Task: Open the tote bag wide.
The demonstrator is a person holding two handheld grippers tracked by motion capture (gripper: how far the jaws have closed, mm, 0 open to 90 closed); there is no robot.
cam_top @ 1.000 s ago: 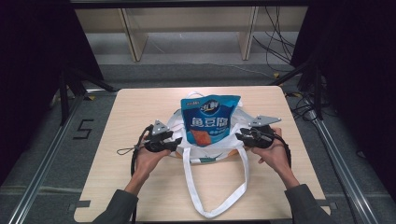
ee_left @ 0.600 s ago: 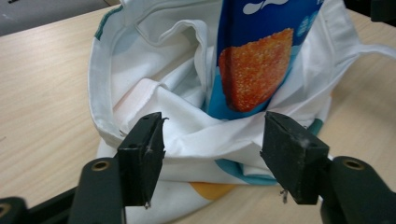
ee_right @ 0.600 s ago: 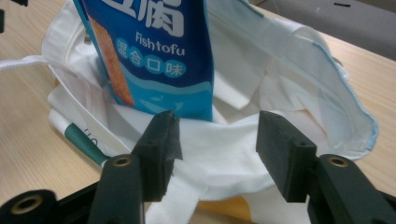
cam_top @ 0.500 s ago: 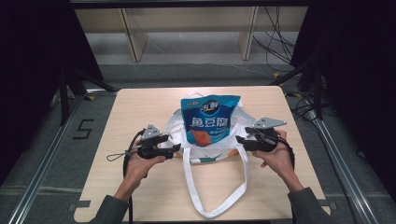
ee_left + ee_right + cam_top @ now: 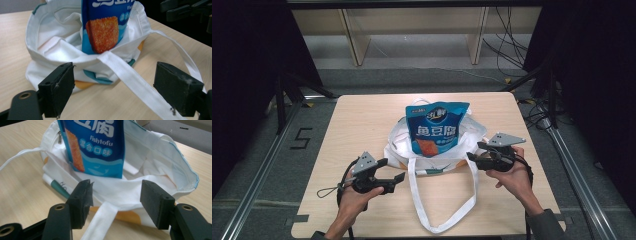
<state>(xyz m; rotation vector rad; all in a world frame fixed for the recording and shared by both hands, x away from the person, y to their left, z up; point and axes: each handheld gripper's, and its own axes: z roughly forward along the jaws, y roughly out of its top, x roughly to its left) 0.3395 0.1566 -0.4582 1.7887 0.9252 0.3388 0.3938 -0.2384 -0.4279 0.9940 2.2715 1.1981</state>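
A white tote bag (image 5: 399, 145) lies slumped in the middle of the wooden table (image 5: 362, 115). A blue fish-tofu snack pouch (image 5: 435, 130) stands upright in its mouth. The bag's long strap (image 5: 442, 220) loops toward the front edge. My left gripper (image 5: 391, 169) sits left of the bag and clear of it. Its jaws have just been opening and now stand wide; the strap (image 5: 135, 80) runs loose between them. My right gripper (image 5: 474, 151) is at the bag's right side. Its jaws have also just been opening, and the bag's rim (image 5: 160, 157) lies just beyond them, unpressed.
The table's front edge is close behind both hands. Beyond the far edge stand pale shelf legs (image 5: 354, 40), with cables (image 5: 512, 45) on the floor at the right. Metal rails (image 5: 257, 190) run along both sides of the table.
My left gripper has drawn back from the bag toward the near left and opened. My right gripper has opened and shifted slightly right. The bag's rim has sagged lower around the pouch.
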